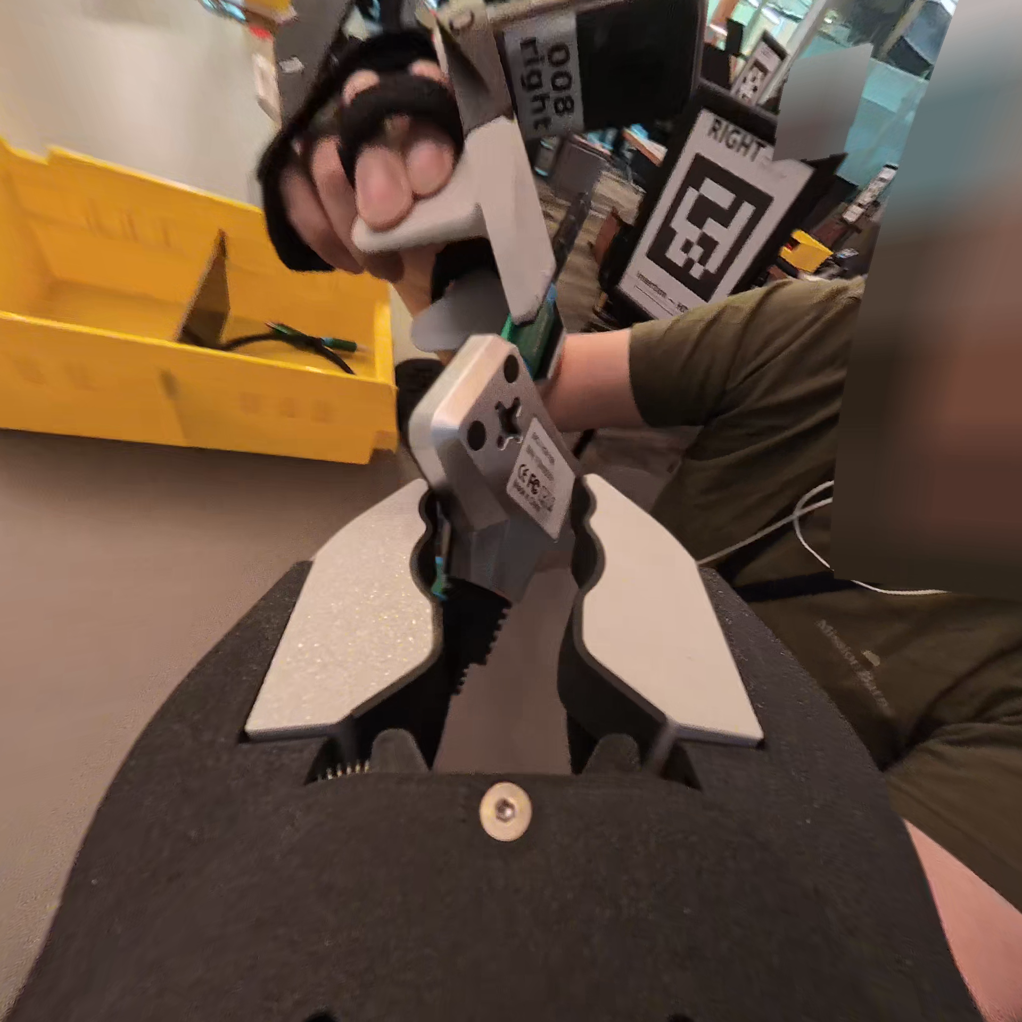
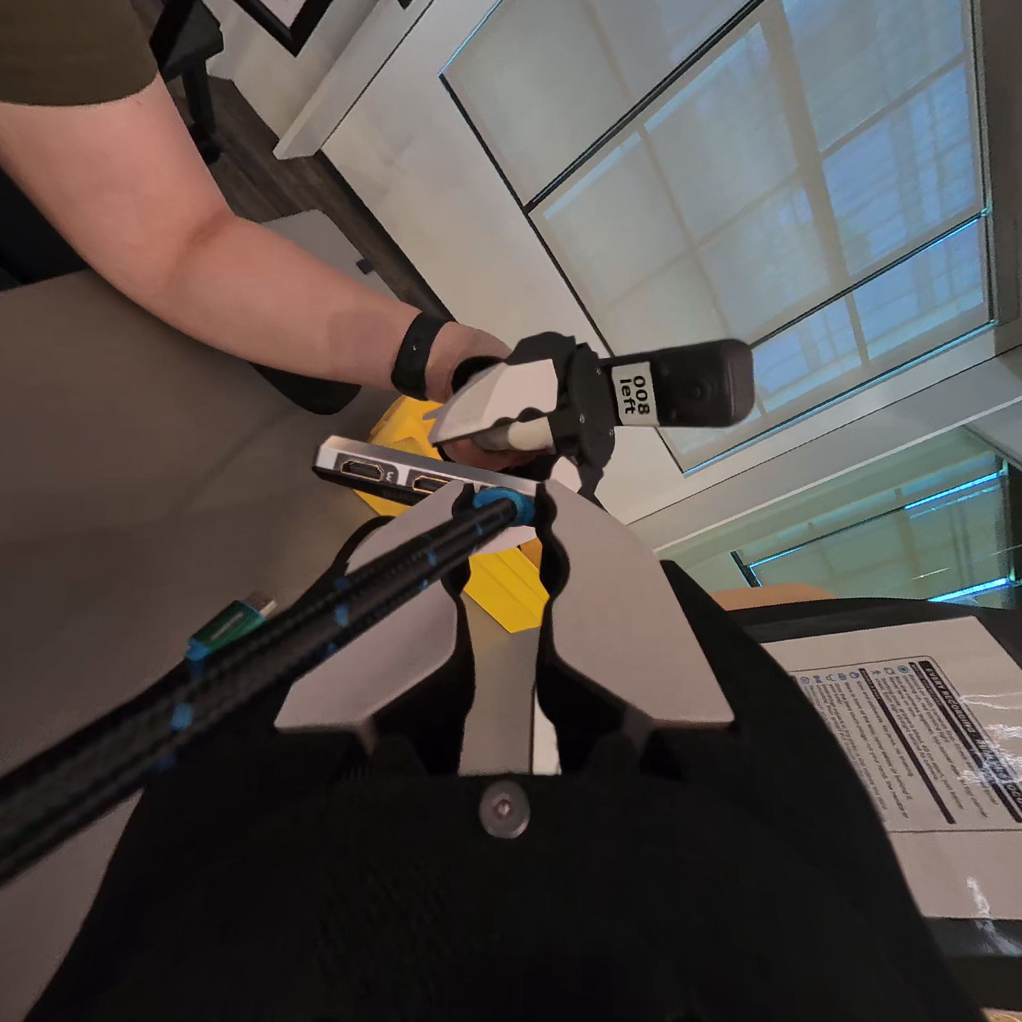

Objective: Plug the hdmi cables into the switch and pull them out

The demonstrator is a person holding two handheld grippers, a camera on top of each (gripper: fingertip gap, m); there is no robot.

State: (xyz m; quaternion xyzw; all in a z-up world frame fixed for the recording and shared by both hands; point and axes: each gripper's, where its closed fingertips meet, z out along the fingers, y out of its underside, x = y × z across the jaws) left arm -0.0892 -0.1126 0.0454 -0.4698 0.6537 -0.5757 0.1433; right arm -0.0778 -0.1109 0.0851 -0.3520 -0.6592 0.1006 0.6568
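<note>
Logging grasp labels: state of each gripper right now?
Left gripper: closed on the silver switch.
Right gripper: closed on a black braided HDMI cable's plug end, at the switch.

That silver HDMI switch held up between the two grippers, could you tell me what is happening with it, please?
A person holds a two-finger gripper in each hand above the beige table. The left gripper is clamped on the flat silver HDMI switch, lifted clear of the table. The right gripper pinches the connector end of a black braided HDMI cable with blue rings right at the switch's port edge; whether it is fully seated cannot be seen. A second green-shelled plug hangs unplugged, and a yellow plastic bin sits behind.
</note>
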